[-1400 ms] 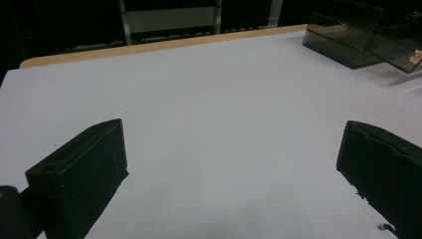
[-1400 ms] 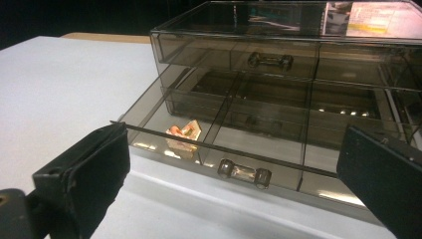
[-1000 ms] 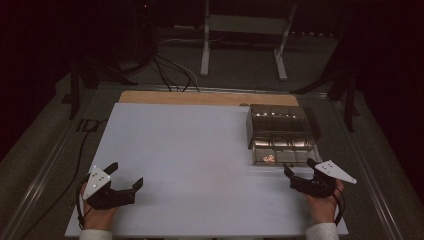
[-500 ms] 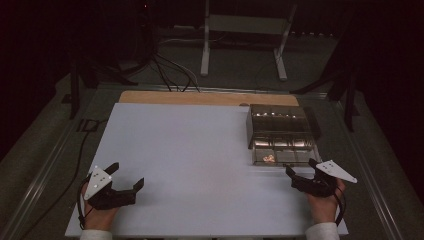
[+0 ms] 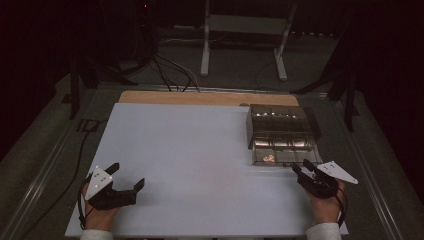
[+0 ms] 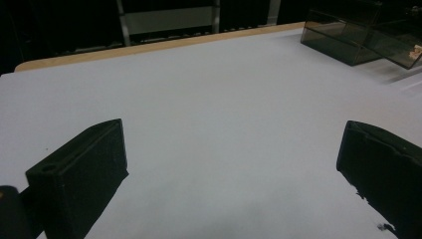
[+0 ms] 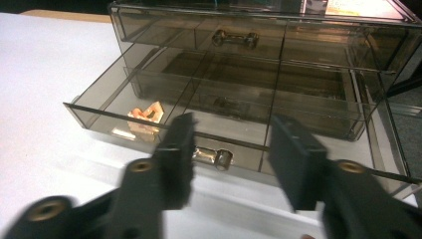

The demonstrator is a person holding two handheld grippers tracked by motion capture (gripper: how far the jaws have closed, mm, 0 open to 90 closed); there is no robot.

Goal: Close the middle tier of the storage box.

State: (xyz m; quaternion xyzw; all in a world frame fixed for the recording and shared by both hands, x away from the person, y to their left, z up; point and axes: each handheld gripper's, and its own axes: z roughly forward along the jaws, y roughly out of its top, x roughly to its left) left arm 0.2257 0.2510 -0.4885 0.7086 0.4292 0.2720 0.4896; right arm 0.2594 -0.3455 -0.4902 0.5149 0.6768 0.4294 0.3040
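Observation:
A smoky clear drawer box (image 5: 280,122) stands at the right of the white table (image 5: 190,165). Its lower drawer (image 7: 99,107) is pulled out toward me, and a small orange piece (image 7: 145,115) lies in its left compartment (image 5: 268,159). My right gripper (image 5: 300,166) hovers just in front of that drawer. Its jaws have just been closing and stand partly open, pressing on nothing. In the right gripper view (image 7: 231,139) the drawer's metal handle (image 7: 219,157) shows between them, just beyond the tips. My left gripper (image 5: 129,175) rests open at the table's front left, nothing between its jaws (image 6: 234,144).
The upper drawer (image 7: 249,35) is closed and has its own metal handle (image 7: 235,38). A wooden strip (image 5: 200,98) runs along the table's far edge. Beyond it are a metal stand (image 5: 245,40) and cables (image 5: 165,70) on the dark floor.
The right gripper's jaws have narrowed in front of the open drawer. Both hands have stayed where they were, and the left gripper is unchanged.

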